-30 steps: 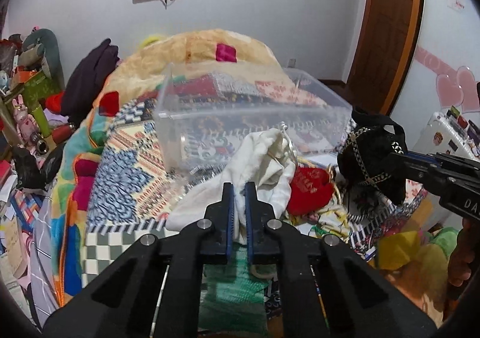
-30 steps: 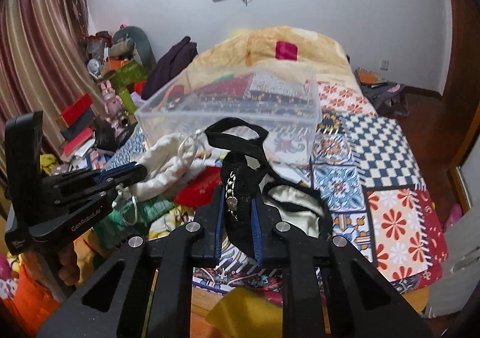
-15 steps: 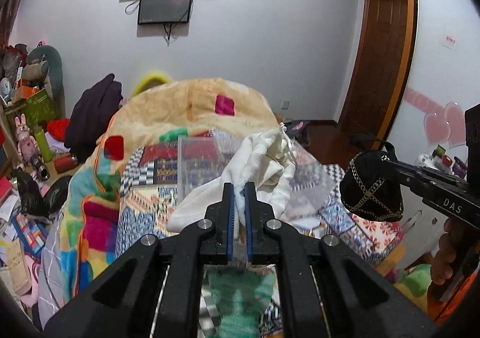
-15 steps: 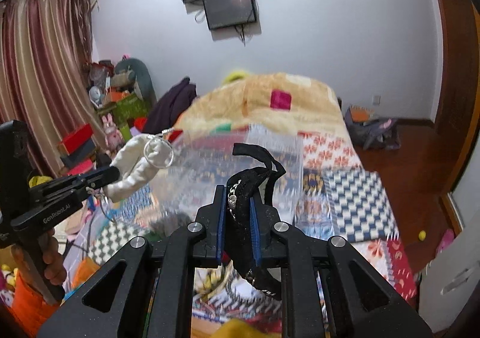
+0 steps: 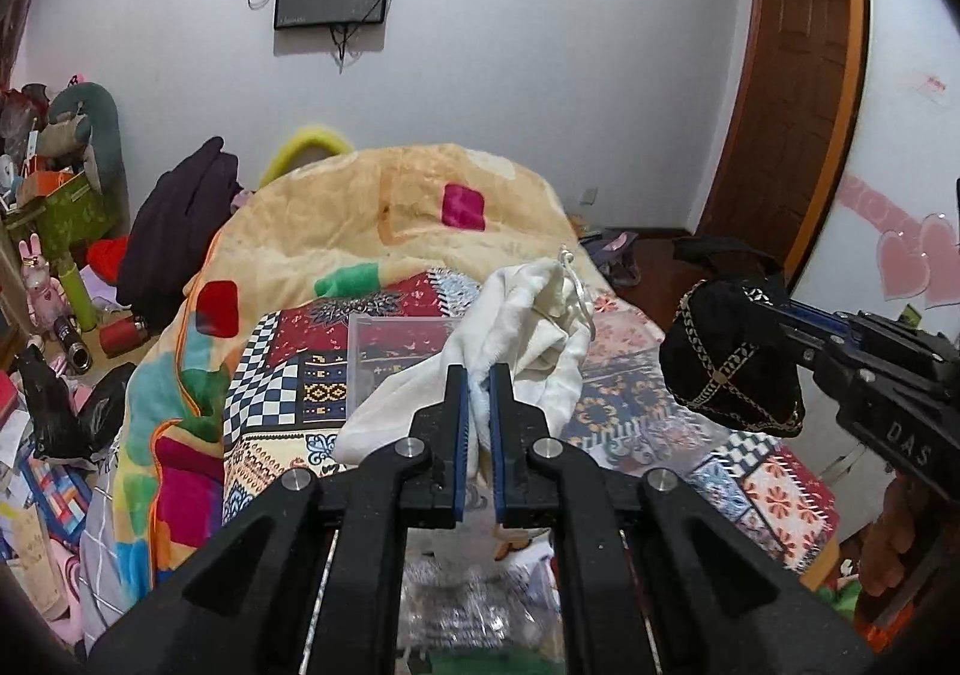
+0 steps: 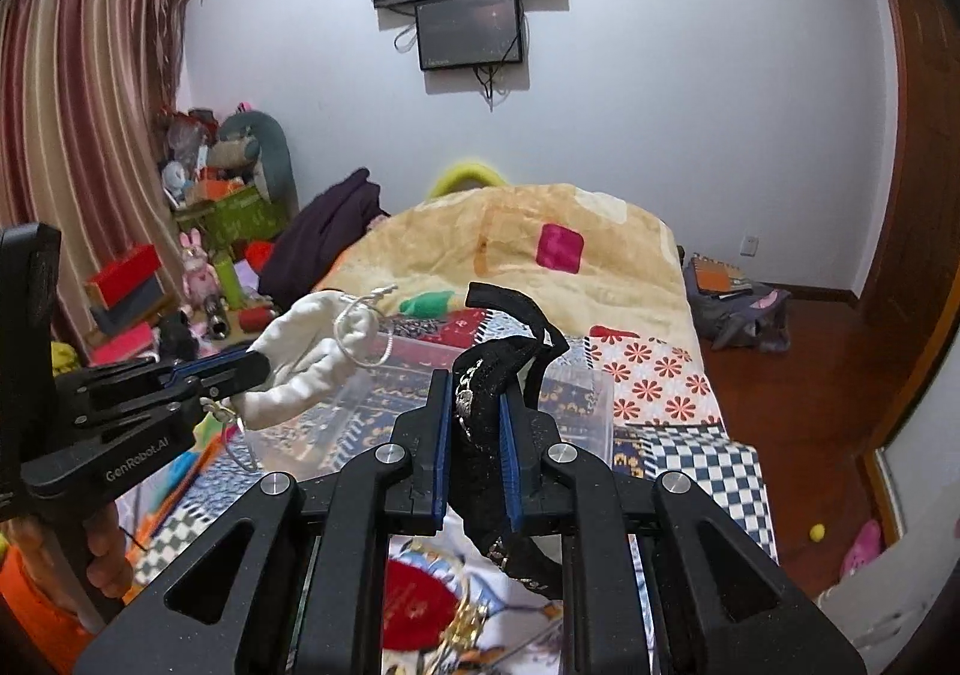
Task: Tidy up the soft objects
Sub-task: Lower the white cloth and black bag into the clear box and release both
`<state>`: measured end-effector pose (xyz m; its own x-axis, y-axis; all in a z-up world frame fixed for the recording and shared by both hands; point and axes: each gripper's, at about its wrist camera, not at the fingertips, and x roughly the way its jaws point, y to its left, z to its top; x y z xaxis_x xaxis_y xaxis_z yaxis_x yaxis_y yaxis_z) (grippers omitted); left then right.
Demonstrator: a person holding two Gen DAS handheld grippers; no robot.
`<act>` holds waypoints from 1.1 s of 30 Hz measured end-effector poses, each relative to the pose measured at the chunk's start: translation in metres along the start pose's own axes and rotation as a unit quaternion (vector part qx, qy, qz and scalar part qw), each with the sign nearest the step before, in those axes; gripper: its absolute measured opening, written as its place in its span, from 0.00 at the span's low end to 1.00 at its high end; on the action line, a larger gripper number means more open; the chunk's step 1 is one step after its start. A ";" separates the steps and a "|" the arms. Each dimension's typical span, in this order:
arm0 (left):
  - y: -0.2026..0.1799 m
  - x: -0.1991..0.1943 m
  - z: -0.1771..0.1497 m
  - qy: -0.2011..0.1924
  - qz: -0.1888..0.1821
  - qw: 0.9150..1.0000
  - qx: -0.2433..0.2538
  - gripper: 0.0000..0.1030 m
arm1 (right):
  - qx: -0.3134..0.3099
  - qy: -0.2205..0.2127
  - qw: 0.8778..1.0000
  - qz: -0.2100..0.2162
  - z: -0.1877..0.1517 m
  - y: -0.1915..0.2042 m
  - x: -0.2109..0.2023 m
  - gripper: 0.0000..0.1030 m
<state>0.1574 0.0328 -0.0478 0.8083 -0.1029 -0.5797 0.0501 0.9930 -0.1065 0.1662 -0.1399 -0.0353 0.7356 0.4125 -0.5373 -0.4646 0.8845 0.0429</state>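
My left gripper [image 5: 477,375] is shut on a white cloth drawstring pouch [image 5: 528,327] and holds it in the air above the bed; it also shows in the right wrist view [image 6: 300,357]. My right gripper [image 6: 474,384] is shut on a black fabric bag with a gold chain [image 6: 498,369], also held up; in the left wrist view the bag [image 5: 729,369] hangs at the right. A clear plastic bin [image 6: 576,393] stands on the patchwork bedspread below and ahead of both grippers, partly hidden by the held items.
A folded yellow blanket [image 5: 390,213] lies at the bed's far end, with dark clothing [image 5: 174,231] beside it. Cluttered boxes and toys [image 6: 210,231] stand at the left by the curtain. A red pouch [image 6: 414,603] and other soft items lie below my right gripper. A wooden door [image 5: 786,135] is at the right.
Both grippers have risen with their items, so the bin now lies lower and farther. The white pouch and black bag stay gripped.
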 end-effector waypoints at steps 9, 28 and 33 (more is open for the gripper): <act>-0.001 0.056 -0.002 0.056 0.022 0.998 0.012 0.05 | -0.013 0.070 0.997 -0.003 -0.010 -0.001 0.051 0.13; 0.002 0.074 -0.021 0.102 0.014 0.994 0.027 0.31 | -0.035 0.143 0.989 0.001 -0.028 0.000 0.072 0.48; 0.001 0.039 -0.017 0.067 0.012 0.997 0.025 0.50 | -0.032 0.107 0.994 -0.004 -0.023 -0.002 0.042 0.68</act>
<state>0.1793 0.0288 -0.0846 0.7247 -0.0822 -0.6841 0.0630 0.9966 -0.0531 0.1869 -0.1290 -0.0773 0.6205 0.3442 -0.7047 -0.4947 0.8690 -0.0112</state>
